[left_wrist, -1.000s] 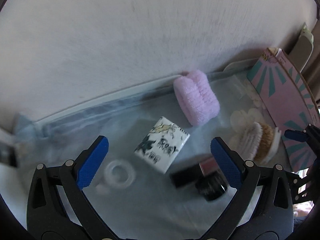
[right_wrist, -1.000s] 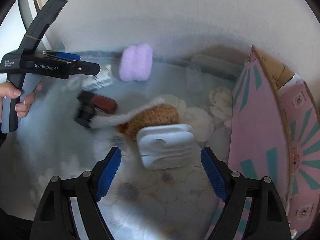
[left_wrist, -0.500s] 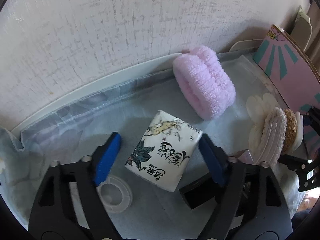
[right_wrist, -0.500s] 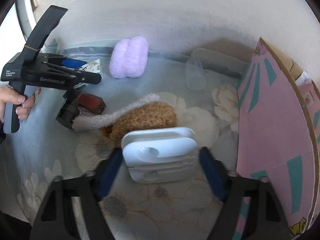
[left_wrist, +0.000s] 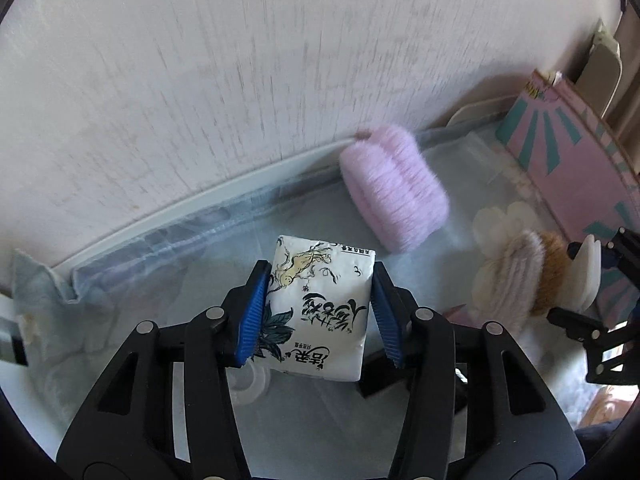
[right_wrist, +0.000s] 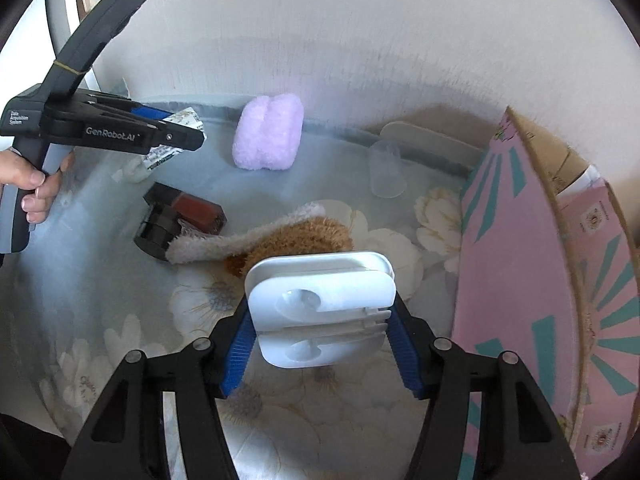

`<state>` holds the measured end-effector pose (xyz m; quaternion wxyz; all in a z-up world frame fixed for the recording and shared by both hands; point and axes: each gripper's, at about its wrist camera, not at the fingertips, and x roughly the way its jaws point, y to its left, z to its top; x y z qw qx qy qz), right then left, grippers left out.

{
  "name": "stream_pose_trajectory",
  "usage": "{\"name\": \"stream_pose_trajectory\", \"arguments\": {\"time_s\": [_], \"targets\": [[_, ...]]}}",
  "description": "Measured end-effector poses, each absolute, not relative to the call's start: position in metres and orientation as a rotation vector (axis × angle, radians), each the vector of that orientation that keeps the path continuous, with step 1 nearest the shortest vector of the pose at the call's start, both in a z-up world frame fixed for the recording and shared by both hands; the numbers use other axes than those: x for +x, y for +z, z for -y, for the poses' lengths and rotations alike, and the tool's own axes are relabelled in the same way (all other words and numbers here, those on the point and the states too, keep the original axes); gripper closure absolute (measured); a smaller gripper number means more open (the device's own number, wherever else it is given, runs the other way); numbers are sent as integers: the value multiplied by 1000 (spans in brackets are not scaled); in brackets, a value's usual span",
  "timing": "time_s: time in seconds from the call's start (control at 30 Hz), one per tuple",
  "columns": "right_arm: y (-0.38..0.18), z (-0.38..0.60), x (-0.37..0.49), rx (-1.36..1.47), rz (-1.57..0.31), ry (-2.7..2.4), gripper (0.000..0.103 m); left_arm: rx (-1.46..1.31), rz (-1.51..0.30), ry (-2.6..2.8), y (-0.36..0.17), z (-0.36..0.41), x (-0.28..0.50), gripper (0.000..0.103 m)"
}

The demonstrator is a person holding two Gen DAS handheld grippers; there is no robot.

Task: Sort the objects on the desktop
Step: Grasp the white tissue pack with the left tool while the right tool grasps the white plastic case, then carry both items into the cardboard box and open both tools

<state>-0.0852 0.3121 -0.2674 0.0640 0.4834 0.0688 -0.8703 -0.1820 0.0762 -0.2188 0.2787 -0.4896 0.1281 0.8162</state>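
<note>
Left tool [left_wrist: 318, 314] clamped on soft pack [left_wrist: 320, 312]; right tool [right_wrist: 320, 336] clamped on white holder [right_wrist: 322, 306]. My worry: pack squirms out; holder clips box [right_wrist: 532, 280] at 3 o'clock.

My right hand-held gripper [right_wrist: 320, 338] clamps a white holder [right_wrist: 320, 308] above the floral worktop [right_wrist: 120, 320]. Behind it lies a brush [right_wrist: 280, 236]; a pink box [right_wrist: 532, 280] stands right. My left hand-held gripper [right_wrist: 176, 136] grips a tissue pack [right_wrist: 182, 120] near a purple puff [right_wrist: 268, 138].

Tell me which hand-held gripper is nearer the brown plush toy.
Right. The right hand-held gripper holds a white plastic holder right beside the brown plush toy; the left hand-held gripper is farther away.
</note>
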Motion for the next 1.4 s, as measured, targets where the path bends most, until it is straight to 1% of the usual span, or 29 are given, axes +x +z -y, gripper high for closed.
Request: {"name": "stream_pose_trajectory", "arguments": {"time_s": [0.27, 0.4, 0.53, 0.63, 0.7, 0.8, 0.87, 1.0, 1.1, 1.23, 1.4], "targets": [[-231, -318, -66, 1426, -176, -2647, 46, -1363, -265, 2212, -178, -75, -172, 57], [-221, -316, -58, 1406, -170, -2650, 46, -1361, -251, 2223, -166, -61, -162, 57], [-208, -320, -53, 1403, -125, -2654, 46, -1354, -246, 2224, -150, -69, -156, 57], [-205, -326, -52, 1470, -56, -2603, 46, -1359, -241, 2210, -141, -78, -154, 57], [-204, -329, -52, 1486, -53, -2602, 46, -1355, -234, 2188, -133, -84, -153, 57], [-198, -333, -49, 1493, -56, -2601, 46, -1336, -272, 2180, -118, -95, -149, 57], [-188, -339, -51, 1495, -23, -2583, 46, -1323, -279, 2168, -109, -103, -147, 57], [-160, -353, -55, 1466, -34, -2618, 46, -1303, -260, 2137, -95, -120, -144, 57], [-140, -368, -59, 1453, -9, -2649, 46, -1284, -266, 2123, -84, -135, -140, 57], [-125, -386, -59, 1467, -63, -2696, 46, -1268, -287, 2108, -66, -159, -138, 57], [-123, -413, -53, 1528, -84, -2719, 46, -1216, -289, 2072, -41, -194, -137, 57]]}}
